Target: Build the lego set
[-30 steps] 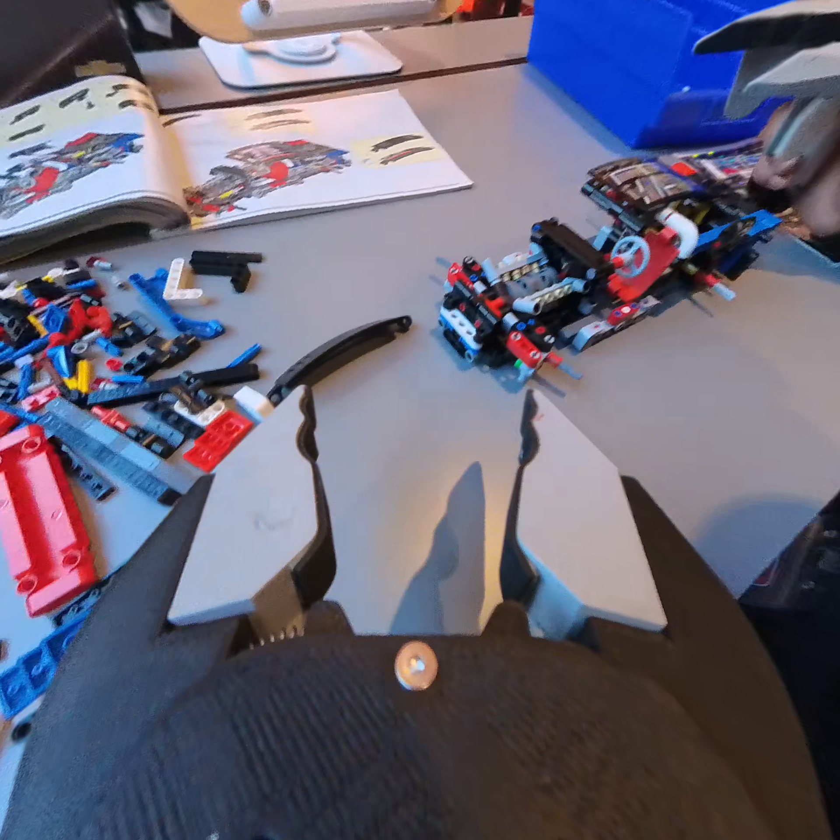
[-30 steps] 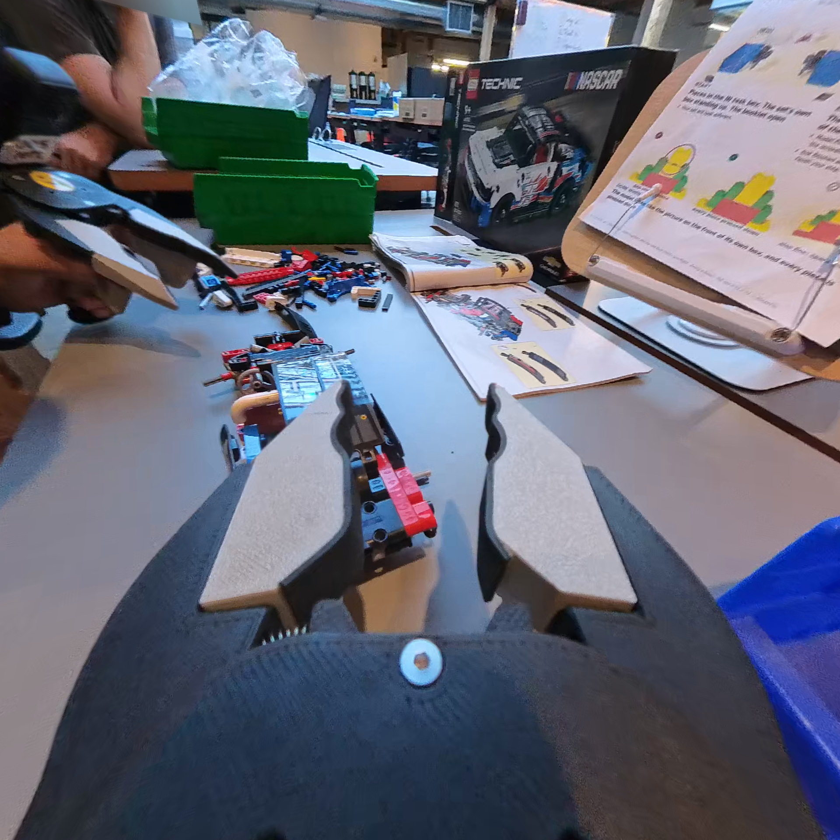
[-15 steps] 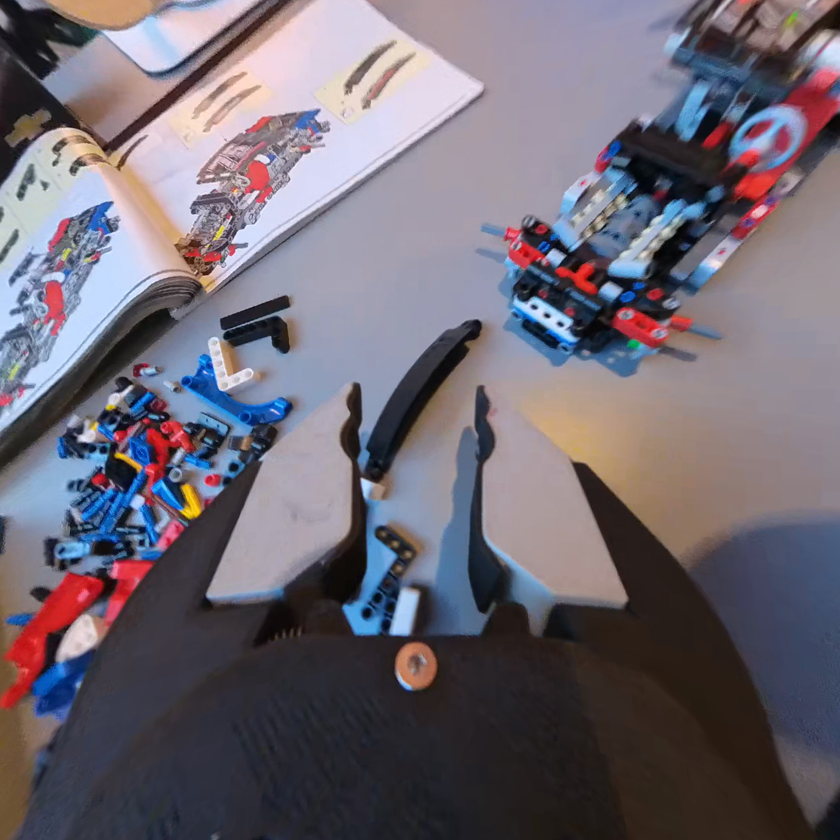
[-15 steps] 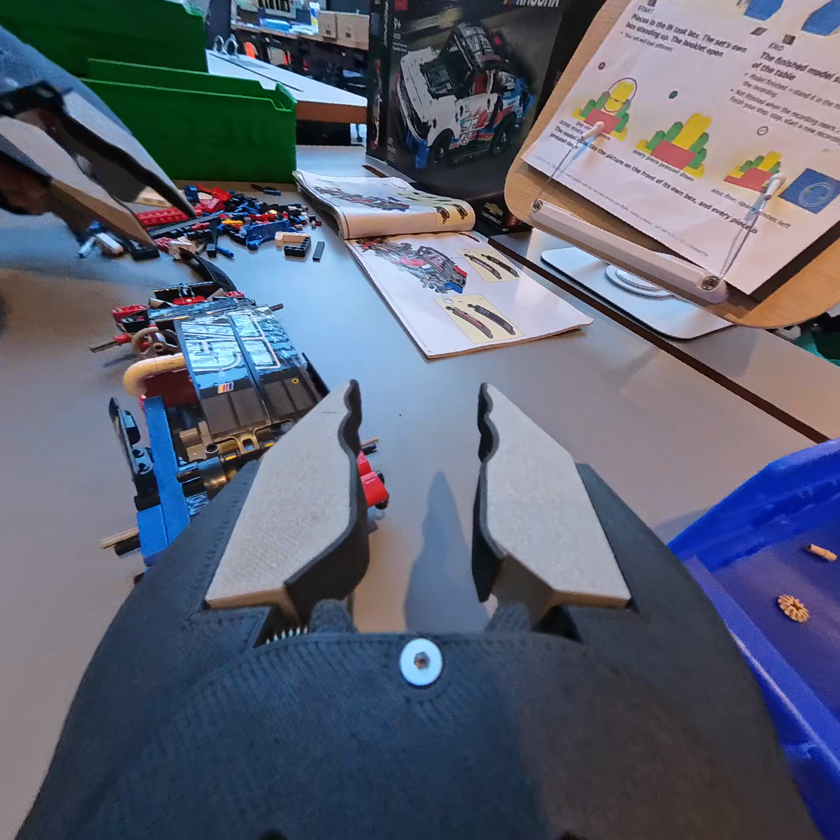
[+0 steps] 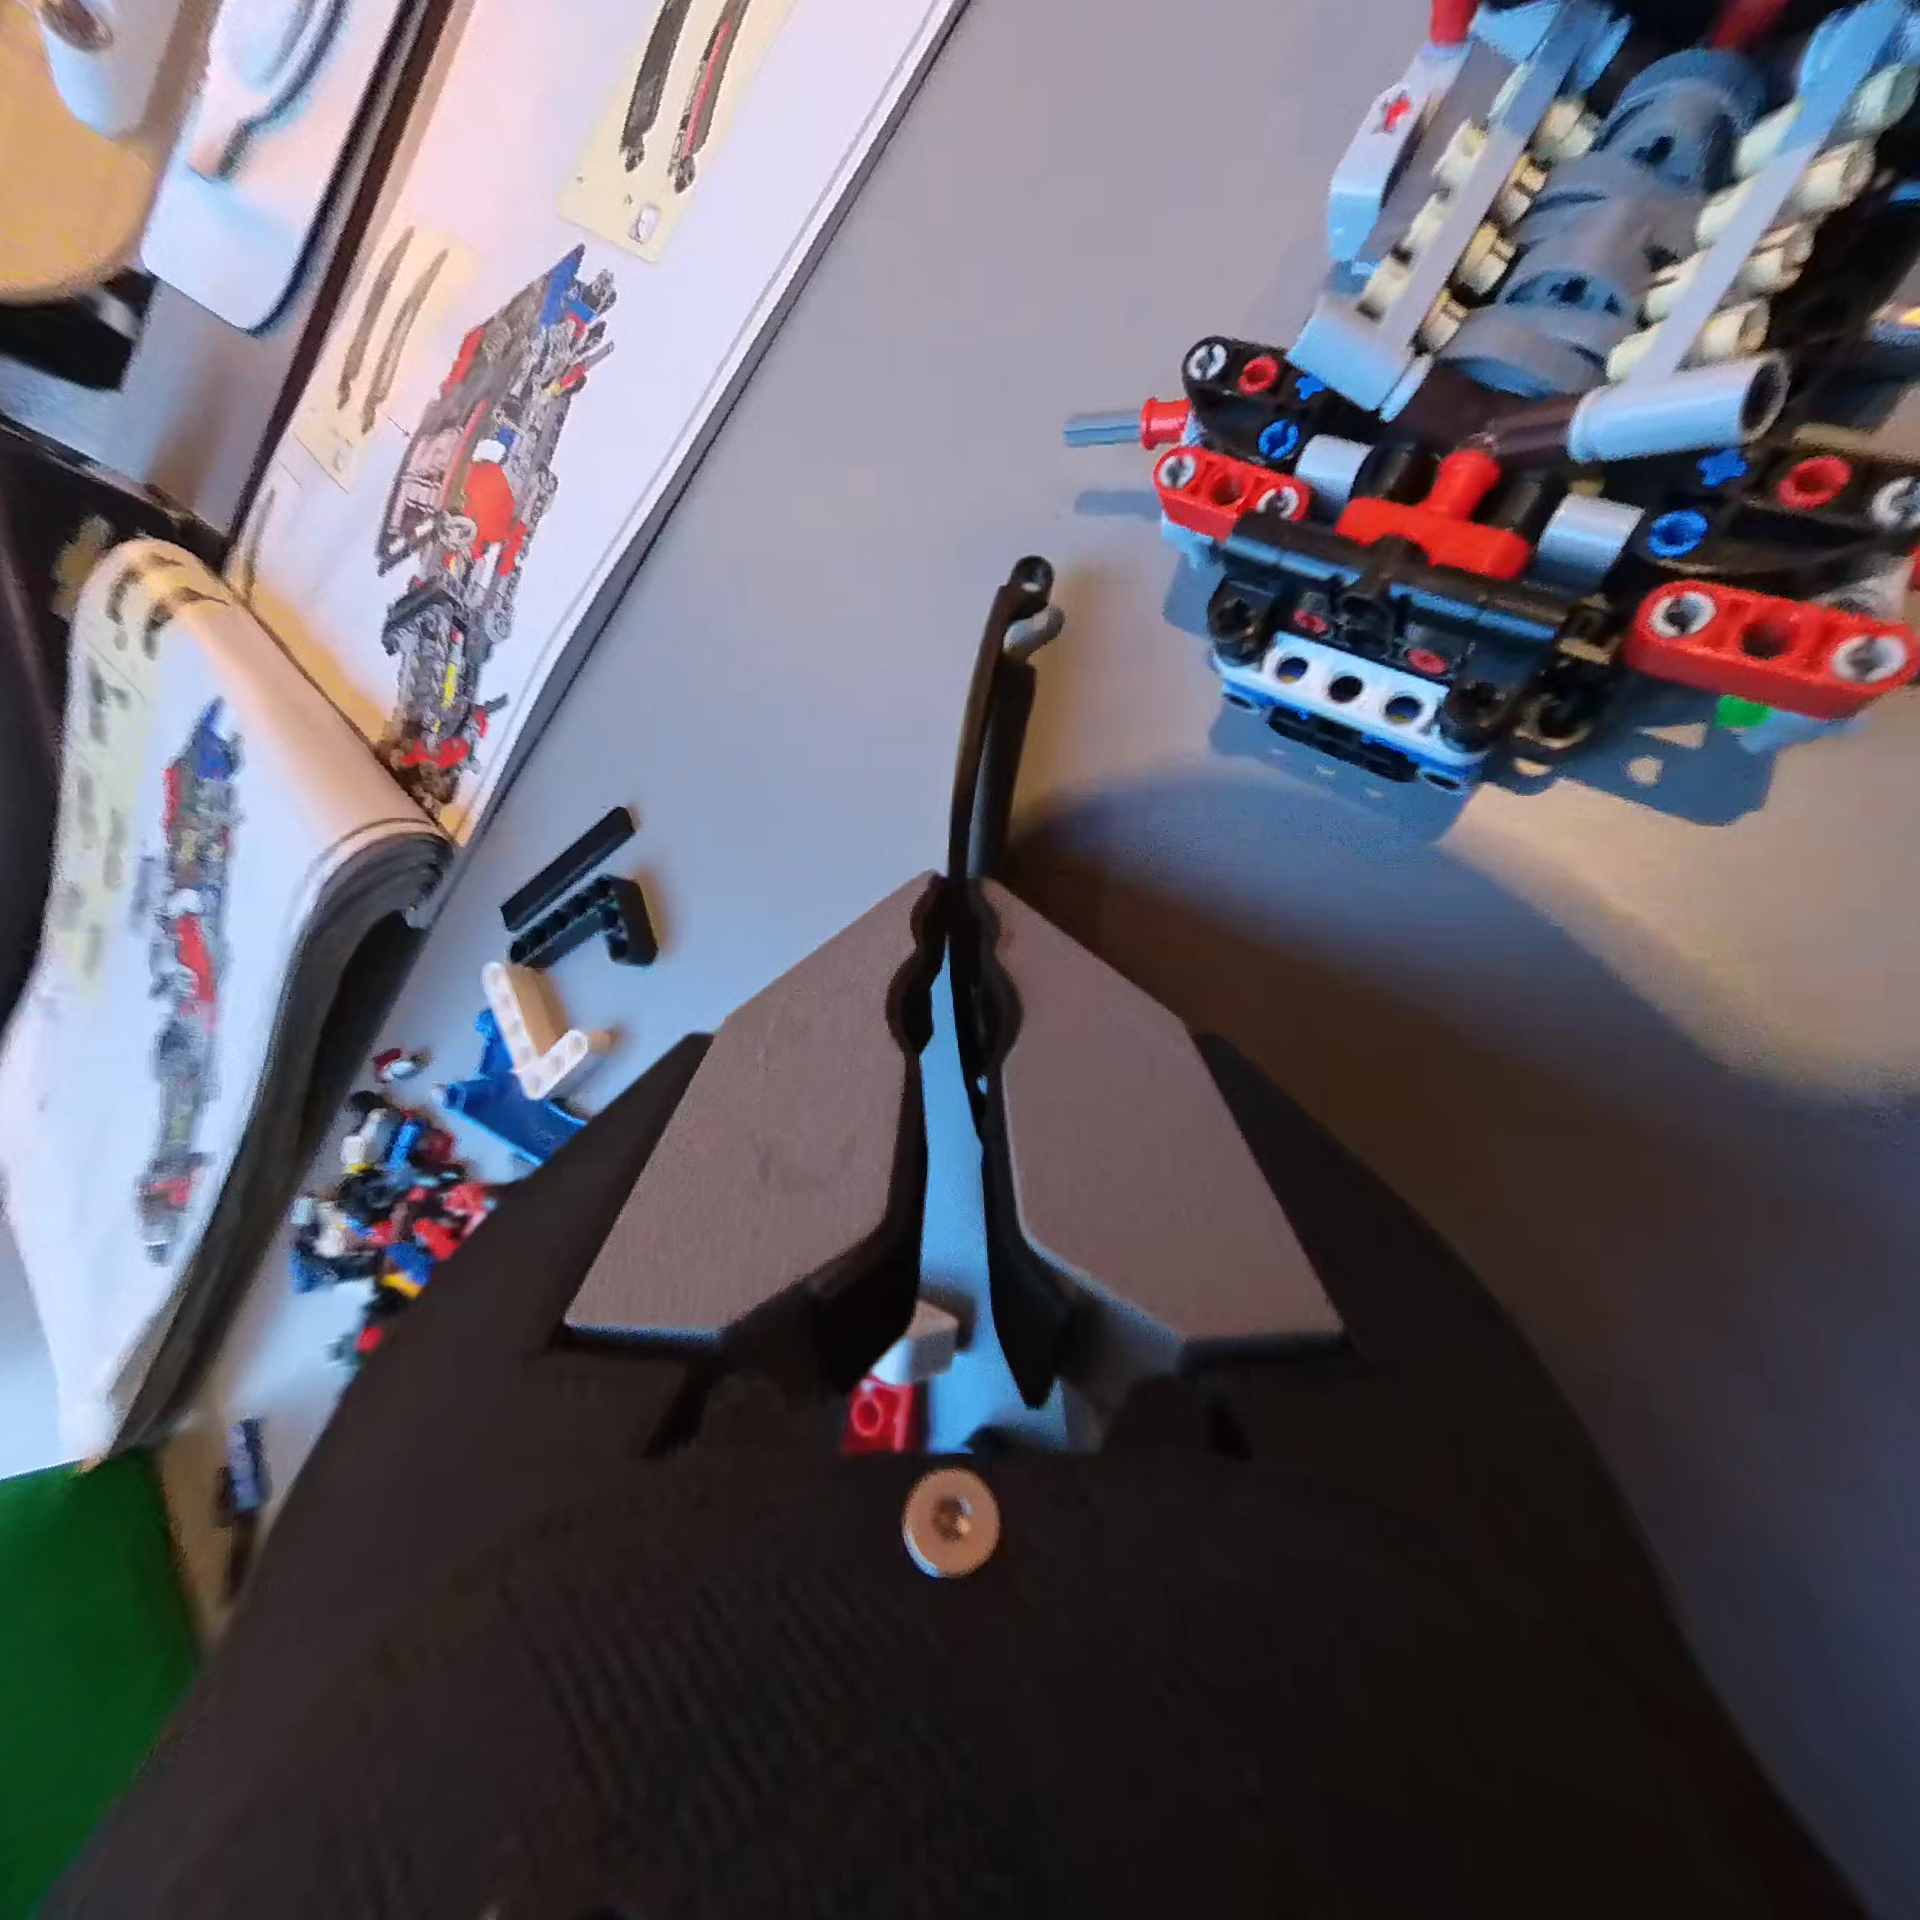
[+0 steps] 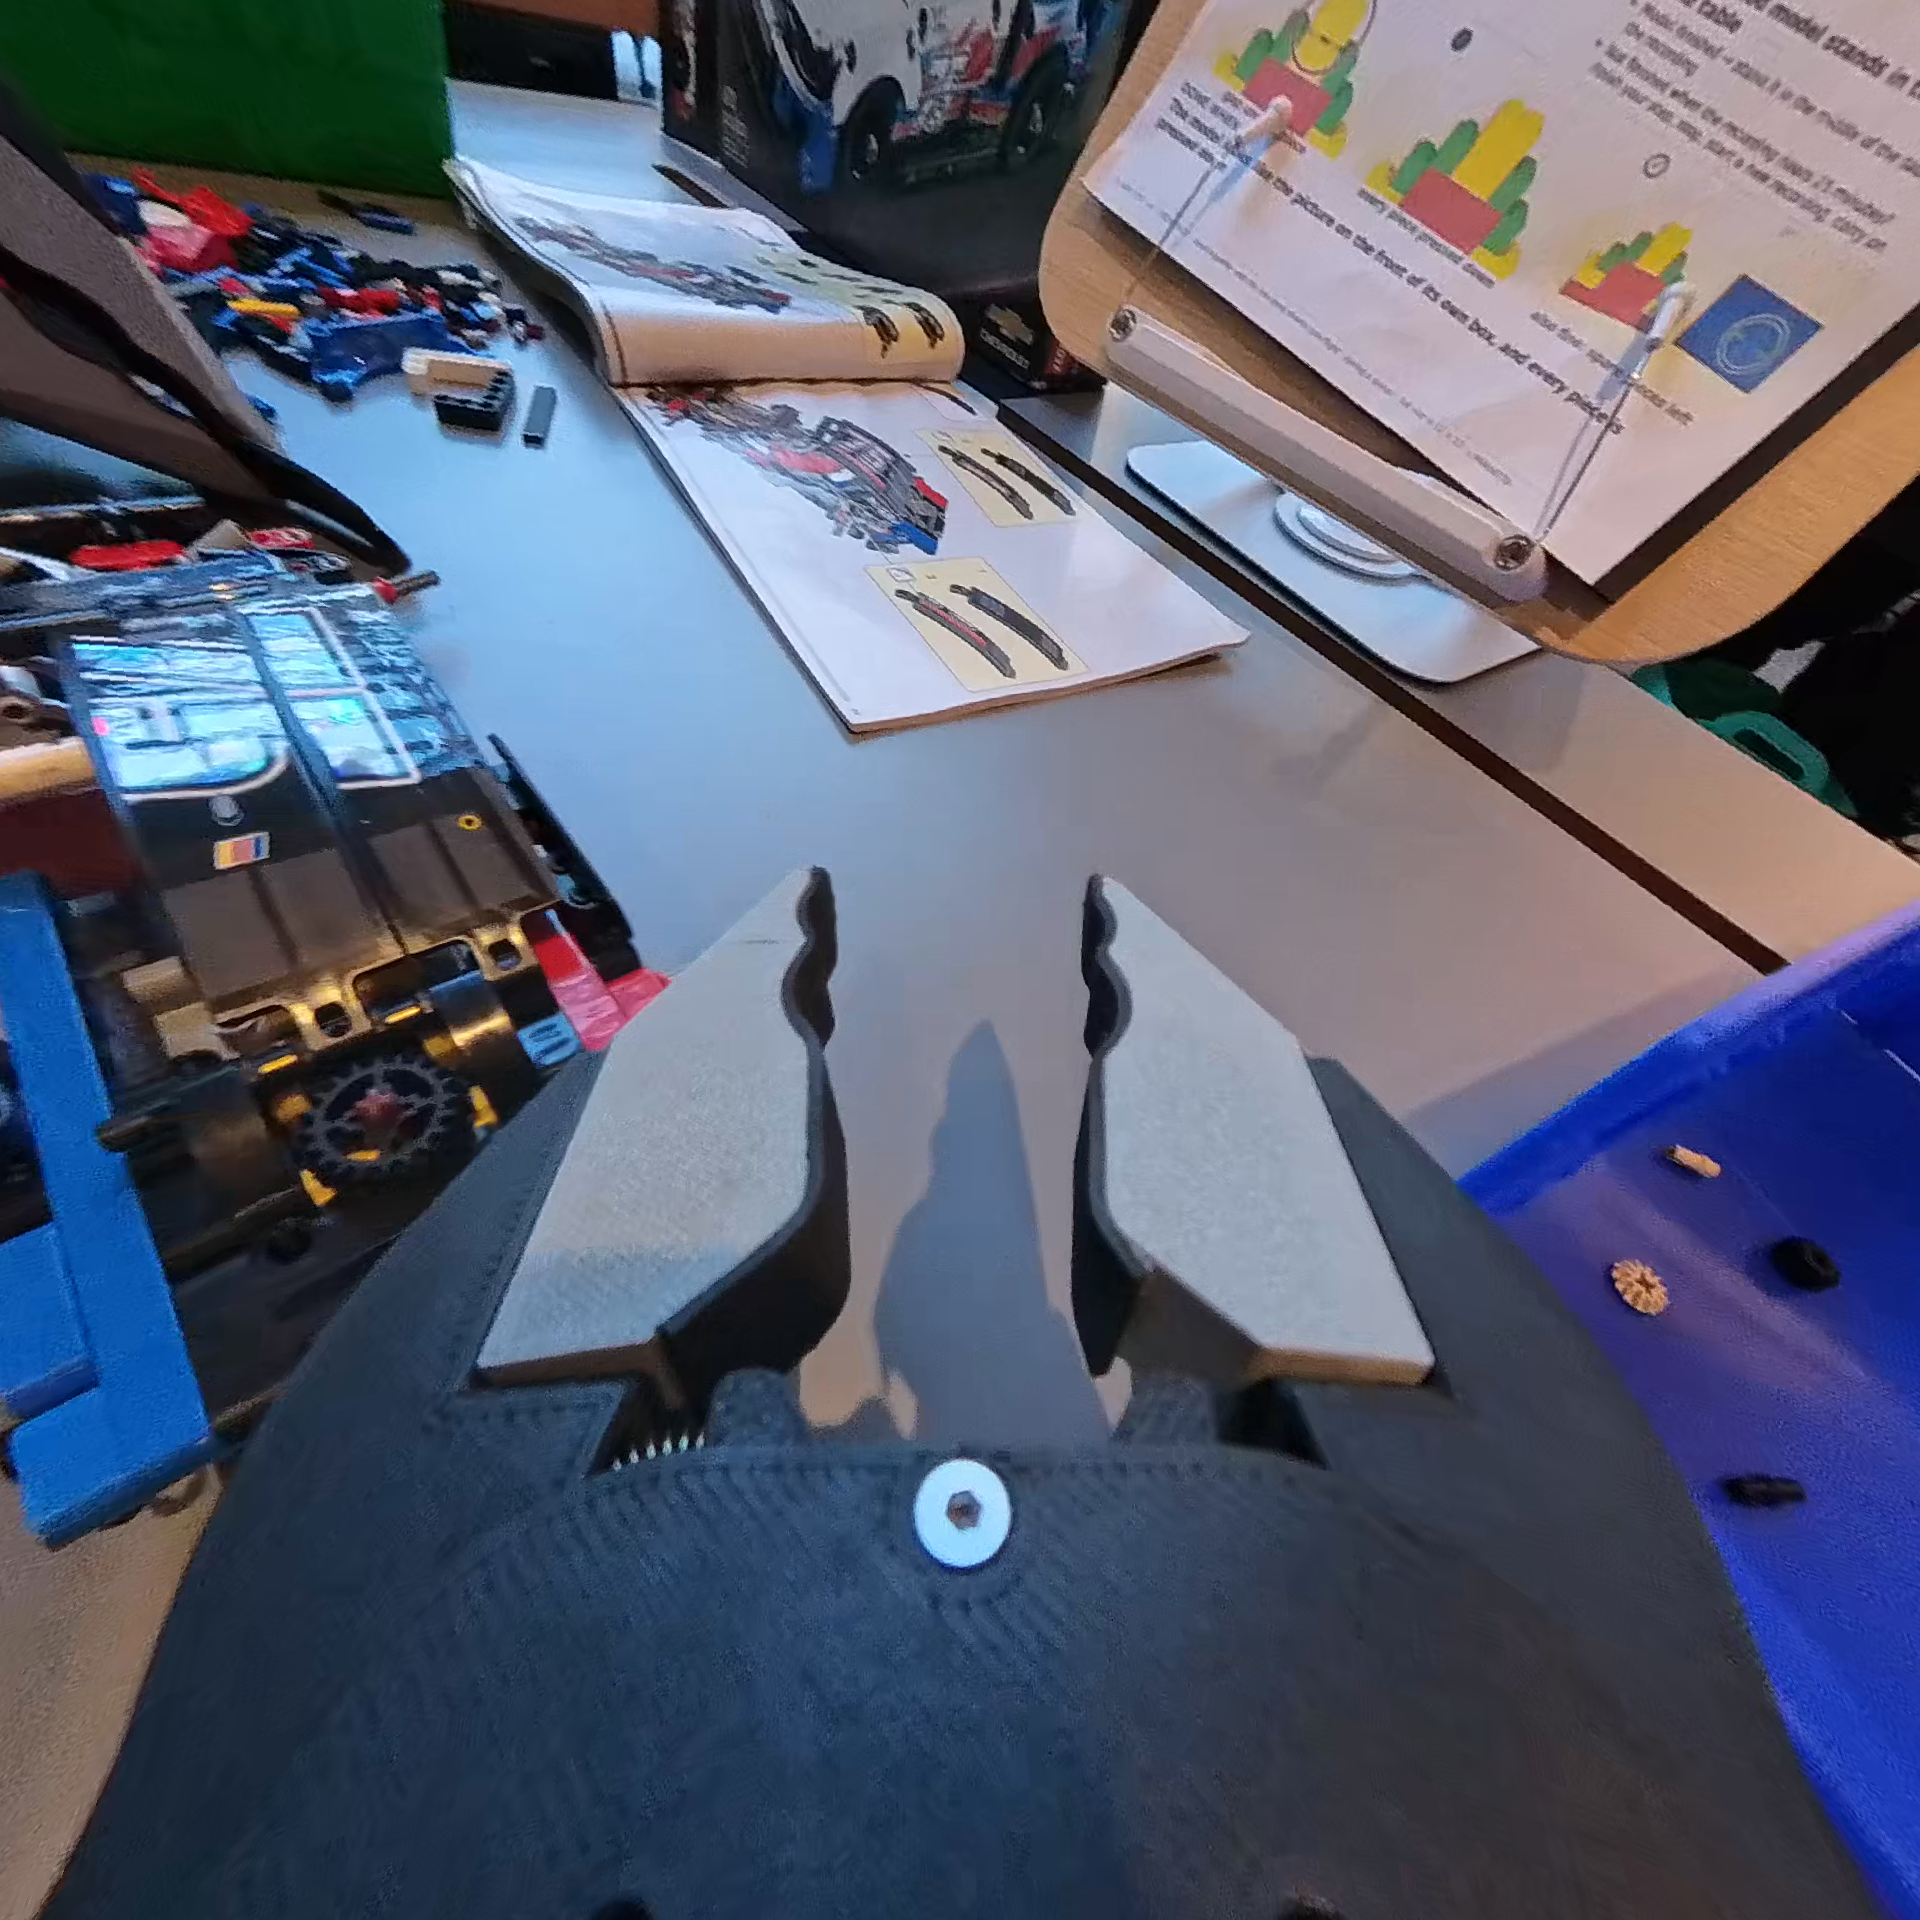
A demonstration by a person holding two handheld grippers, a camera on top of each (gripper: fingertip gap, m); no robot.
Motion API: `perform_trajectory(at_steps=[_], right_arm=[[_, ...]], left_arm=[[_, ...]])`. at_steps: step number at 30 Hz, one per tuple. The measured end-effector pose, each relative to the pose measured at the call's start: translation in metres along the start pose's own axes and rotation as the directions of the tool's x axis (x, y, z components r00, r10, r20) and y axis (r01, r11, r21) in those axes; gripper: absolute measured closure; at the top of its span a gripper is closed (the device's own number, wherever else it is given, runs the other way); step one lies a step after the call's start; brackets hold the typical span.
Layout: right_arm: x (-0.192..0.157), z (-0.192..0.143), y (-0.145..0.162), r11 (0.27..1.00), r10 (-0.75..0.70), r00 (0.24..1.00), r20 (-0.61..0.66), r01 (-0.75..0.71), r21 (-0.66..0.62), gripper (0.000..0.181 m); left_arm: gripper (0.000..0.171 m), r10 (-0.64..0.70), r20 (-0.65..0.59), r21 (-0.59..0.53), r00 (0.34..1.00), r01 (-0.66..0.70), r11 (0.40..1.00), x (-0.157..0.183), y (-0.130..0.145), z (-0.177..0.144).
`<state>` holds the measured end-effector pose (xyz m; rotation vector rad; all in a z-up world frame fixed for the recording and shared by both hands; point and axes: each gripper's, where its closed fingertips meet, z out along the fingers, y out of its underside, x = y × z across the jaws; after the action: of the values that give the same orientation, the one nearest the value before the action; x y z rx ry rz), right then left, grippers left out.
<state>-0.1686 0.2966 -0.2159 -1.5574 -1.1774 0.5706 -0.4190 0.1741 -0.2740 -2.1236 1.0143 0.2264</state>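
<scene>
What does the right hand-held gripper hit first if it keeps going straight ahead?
Probably bare grey table first: the open right hand-held gripper points slightly downward at it. Farther along that line lies the open instruction booklet. Depth is hard to judge.

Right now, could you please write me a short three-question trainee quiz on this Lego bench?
1. True or false: the left gripper is shut on the curved black piece.
2. Are the right gripper's jaws open or shut?
3. The open instruction booklet lies: A) in the blue bin; B) on the grey table; C) on the car model.

Key: 1 true; 2 open; 3 B.
</scene>
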Motion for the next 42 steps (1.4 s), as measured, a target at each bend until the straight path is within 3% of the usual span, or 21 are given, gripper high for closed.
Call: perform_trajectory(at_steps=[3, 10, 15, 18, 22, 27, 29, 31, 34, 37, 40, 42], right_arm=[[0.006, 0.003, 0.005, 0.999, -0.006, 0.999, -0.037, 0.005, -0.037, 0.137], [0.015, 0.006, 0.009, 0.998, -0.026, 0.995, -0.100, 0.020, -0.067, 0.137], [0.014, 0.003, -0.001, 1.000, -0.025, 0.995, -0.094, 0.024, -0.011, 0.136], [0.011, 0.000, -0.008, 0.999, -0.027, 0.996, -0.082, 0.030, 0.030, 0.137], [0.016, -0.013, -0.022, 0.992, 0.055, 0.995, -0.080, -0.045, 0.122, 0.138], [-0.011, -0.069, -0.056, 0.951, 0.188, 0.982, -0.004, -0.181, 0.250, 0.137], [-0.028, -0.096, -0.049, 0.957, 0.192, 0.981, 0.000, -0.188, 0.220, 0.137], [-0.035, -0.127, -0.028, 0.972, 0.189, 0.981, -0.044, -0.180, 0.151, 0.135], [-0.029, -0.180, 0.017, 0.966, 0.258, 0.959, -0.118, -0.252, 0.059, 0.135], [-0.027, -0.219, 0.062, 0.931, 0.360, 0.926, -0.118, -0.364, -0.020, 0.136], [-0.030, -0.237, 0.096, 0.886, 0.443, 0.890, -0.109, -0.453, -0.098, 0.131], [-0.035, -0.243, 0.102, 0.886, 0.449, 0.888, -0.100, -0.457, -0.080, 0.131]], left_arm=[[0.171, 0.113, 0.044, -0.021, 0.993, -0.113, 0.993, 0.002, -0.003, 0.001], [0.171, 0.076, -0.025, 0.042, 0.997, -0.075, 0.996, 0.005, -0.010, 0.005], [0.171, 0.077, -0.023, 0.015, 0.997, -0.077, 0.997, 0.004, -0.010, 0.005], [0.155, 0.030, -0.034, 0.007, 0.999, -0.030, 1.000, 0.003, -0.013, 0.004], [0.117, 0.000, -0.051, -0.043, 0.999, -0.002, 0.999, 0.005, -0.018, -0.006], [0.111, -0.022, -0.010, 0.035, 1.000, 0.022, 0.999, 0.007, -0.035, -0.040], [0.111, -0.052, -0.078, 0.127, 0.996, 0.062, 0.990, 0.027, -0.054, -0.057], [0.119, -0.022, -0.243, 0.249, 0.970, 0.085, 0.965, 0.070, -0.086, -0.080], [0.140, 0.077, -0.504, 0.343, 0.860, 0.118, 0.932, 0.154, -0.131, -0.106], [0.148, 0.091, -0.591, 0.258, 0.802, 0.081, 0.963, 0.212, -0.149, -0.087], [0.157, 0.061, -0.560, 0.108, 0.826, 0.000, 0.994, 0.228, -0.147, -0.045], [0.171, 0.015, -0.572, 0.031, 0.820, 0.004, 1.000, 0.230, -0.146, -0.031]])
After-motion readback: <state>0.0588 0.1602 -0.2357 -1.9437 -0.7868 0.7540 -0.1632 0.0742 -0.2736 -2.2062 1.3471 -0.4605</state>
